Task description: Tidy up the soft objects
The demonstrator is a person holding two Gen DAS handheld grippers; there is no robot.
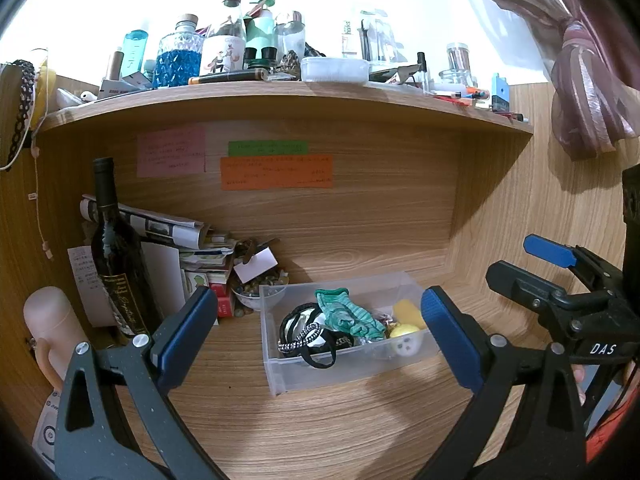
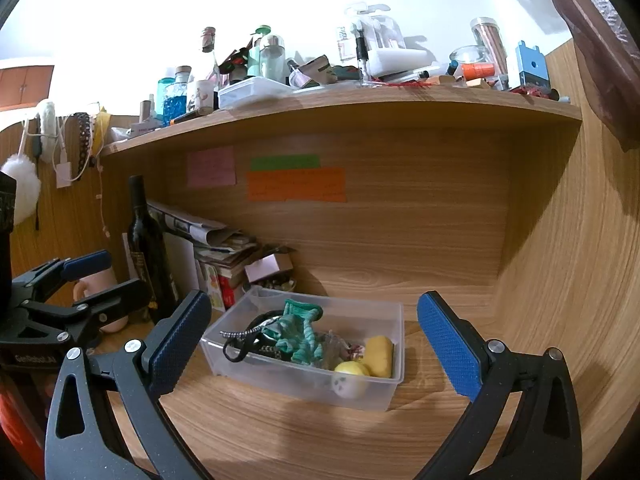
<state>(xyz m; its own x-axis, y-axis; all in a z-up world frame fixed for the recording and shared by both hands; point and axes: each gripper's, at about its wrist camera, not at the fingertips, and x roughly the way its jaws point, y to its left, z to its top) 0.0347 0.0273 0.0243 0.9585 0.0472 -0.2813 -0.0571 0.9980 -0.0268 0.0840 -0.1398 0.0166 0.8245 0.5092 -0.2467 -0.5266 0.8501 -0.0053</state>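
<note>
- The left gripper hangs above the wooden table with its blue-padded fingers spread wide and empty, just short of the clear plastic bin.
- The right gripper is likewise released, its fingers parted on either side of the bin's near wall and touching nothing.
- The bin stands on the table and holds the soft objects: a green striped sock crumpled in the middle, black bands with a black-and-white braided cord on the bin's left side, a yellow sponge-like block and a yellow-and-white ball on its right.
- The right wrist view shows the ball pressed against the bin's front corner, with the sock tilted up over the bands.
- Behind and left of the bin, a dark wine bottle stands upright beside stacked papers.
- Only the left wrist view shows a pink curtain far right of the bin; only the right wrist view shows a white fluffy item hanging far left.
- Above the bin, a shelf carries many bottles and jars.
</note>
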